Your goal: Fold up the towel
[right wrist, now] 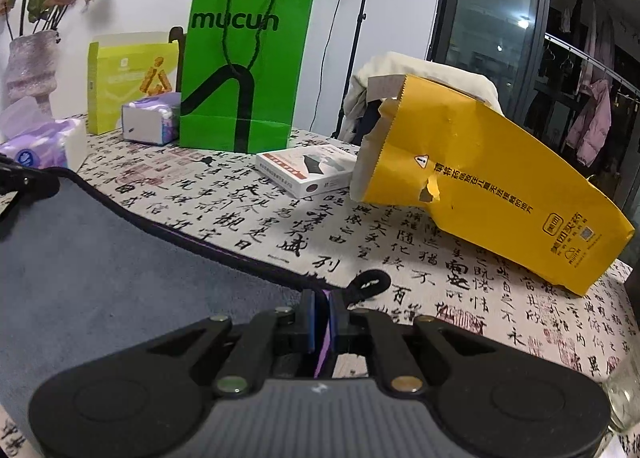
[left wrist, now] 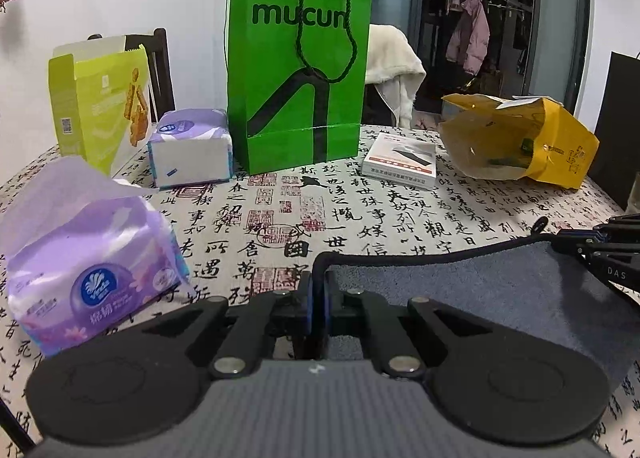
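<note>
Left gripper (left wrist: 319,294) fingers clenched on the grey towel (left wrist: 460,290) corner at 6 o'clock; right gripper (right wrist: 323,318) fingers likewise grasping its opposite corner; the towel lies on the counter (right wrist: 360,242).

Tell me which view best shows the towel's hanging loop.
Right wrist view: the hanging loop lies in plain sight just beyond the right claw. Left wrist view shows it only small, far off, near the towel corner.
</note>
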The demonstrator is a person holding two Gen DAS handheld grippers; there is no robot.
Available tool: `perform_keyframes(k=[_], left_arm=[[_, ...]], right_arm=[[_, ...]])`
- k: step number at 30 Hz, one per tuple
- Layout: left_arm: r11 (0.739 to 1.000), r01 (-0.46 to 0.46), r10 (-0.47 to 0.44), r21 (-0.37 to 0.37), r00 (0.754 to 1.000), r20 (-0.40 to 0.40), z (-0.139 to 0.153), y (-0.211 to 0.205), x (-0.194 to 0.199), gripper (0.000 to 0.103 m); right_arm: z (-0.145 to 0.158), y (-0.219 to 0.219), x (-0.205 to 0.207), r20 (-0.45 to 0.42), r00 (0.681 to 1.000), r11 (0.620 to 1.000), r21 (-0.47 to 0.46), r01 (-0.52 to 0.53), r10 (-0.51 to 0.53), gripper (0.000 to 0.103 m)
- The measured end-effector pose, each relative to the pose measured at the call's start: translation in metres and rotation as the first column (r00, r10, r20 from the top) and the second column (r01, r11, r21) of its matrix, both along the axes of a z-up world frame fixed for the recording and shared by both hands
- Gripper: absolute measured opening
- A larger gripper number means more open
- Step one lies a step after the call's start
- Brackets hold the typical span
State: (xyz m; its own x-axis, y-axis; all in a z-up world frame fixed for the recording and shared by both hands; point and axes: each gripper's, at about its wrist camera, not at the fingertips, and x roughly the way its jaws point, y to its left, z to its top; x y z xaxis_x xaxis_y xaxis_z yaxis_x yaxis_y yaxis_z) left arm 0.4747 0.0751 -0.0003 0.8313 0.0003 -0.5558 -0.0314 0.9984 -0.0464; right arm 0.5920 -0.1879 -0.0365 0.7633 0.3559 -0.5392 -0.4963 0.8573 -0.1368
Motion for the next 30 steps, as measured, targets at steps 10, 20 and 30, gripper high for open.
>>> perform_keyframes(k=[10,20,30], left_arm=[[0.999,-0.046,0.046,0.004,0.999,-0.029,-0.013,0.010,0.022,0.047],[0.996,-0.086,0.086,-0.029,0.996,-0.018,-0.015,0.019,0.020,0.100],[0.994,-0.106,0.106,0.023,0.994,0.009,-0.015,0.012,0.007,0.103]], right_arm=[[-0.008,0.002,0.022,-0.012,1.000,1.000,0.012,0.012,-0.012,0.011],[0.002,-0.013,0.024,-0.058,0.997,0.980,0.188,0.058,-0.048,0.082],[0.001,-0.015,0.023,-0.164,0.986,0.962,0.260,0.084,-0.042,0.095]])
